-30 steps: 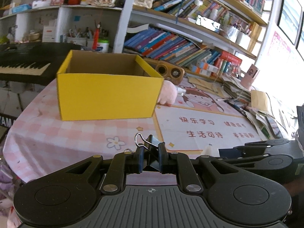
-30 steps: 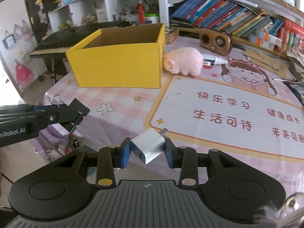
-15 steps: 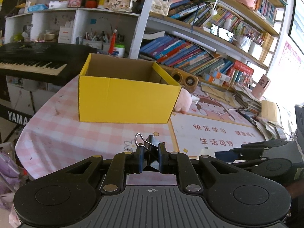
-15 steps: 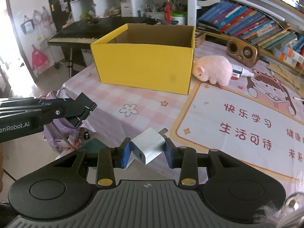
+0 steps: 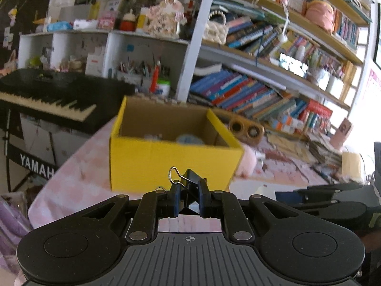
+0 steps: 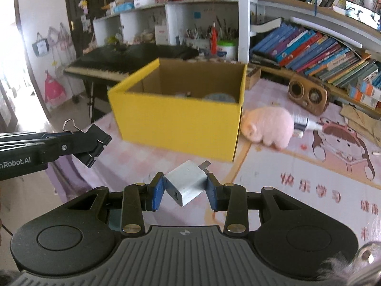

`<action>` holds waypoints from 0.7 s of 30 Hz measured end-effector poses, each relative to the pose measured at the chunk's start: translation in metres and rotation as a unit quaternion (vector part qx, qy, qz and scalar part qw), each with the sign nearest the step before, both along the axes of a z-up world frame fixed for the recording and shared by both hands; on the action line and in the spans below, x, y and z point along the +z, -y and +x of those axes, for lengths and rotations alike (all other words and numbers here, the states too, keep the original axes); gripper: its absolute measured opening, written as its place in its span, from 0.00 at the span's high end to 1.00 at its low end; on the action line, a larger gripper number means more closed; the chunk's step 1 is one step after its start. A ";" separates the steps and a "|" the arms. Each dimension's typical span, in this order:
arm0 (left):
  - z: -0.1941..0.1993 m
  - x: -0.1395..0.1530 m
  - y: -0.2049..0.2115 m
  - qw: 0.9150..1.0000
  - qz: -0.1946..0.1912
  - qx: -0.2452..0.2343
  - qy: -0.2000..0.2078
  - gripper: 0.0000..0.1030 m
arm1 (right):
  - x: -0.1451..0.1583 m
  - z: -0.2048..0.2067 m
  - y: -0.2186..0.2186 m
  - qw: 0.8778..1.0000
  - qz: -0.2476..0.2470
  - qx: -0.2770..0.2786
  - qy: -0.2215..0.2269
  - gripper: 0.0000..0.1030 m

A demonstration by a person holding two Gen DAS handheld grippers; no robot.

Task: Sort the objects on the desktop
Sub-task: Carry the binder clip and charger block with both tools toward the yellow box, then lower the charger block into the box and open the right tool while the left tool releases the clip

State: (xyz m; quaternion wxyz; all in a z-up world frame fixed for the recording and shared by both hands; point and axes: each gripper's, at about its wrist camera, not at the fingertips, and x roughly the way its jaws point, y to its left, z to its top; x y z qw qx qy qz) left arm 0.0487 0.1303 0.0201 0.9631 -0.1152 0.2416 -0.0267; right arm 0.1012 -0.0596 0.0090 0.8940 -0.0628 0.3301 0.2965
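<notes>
My left gripper (image 5: 188,199) is shut on a black binder clip (image 5: 189,183) with silver wire handles, held in the air in front of the yellow cardboard box (image 5: 166,164). My right gripper (image 6: 185,188) is shut on a white USB charger plug (image 6: 187,182), its metal prongs pointing up and right. The box (image 6: 176,126) stands open on the pink checked tablecloth; a few small things lie inside, too blurred to name. In the right wrist view the left gripper (image 6: 94,143) with its clip (image 6: 95,139) reaches in from the left.
A pink plush pig (image 6: 269,127) lies right of the box beside a small white tube (image 6: 306,122). Behind it sits a wooden speaker (image 6: 307,94). A keyboard (image 5: 47,100) stands left of the table, bookshelves (image 5: 250,95) behind. Papers are piled at the table's far right.
Both grippers have risen and come closer to the yellow box, so its inside now shows. Each still holds its object the same way.
</notes>
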 end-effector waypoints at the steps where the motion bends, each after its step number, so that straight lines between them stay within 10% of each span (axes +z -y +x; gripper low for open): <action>1: 0.005 0.003 -0.001 1.000 0.000 0.002 0.005 0.87 | 0.003 0.006 0.000 1.000 0.005 0.001 0.001 0.66; 21: 0.125 0.025 -0.017 0.997 0.039 0.050 0.037 0.87 | 0.041 0.138 -0.034 0.997 0.008 0.055 0.054 0.66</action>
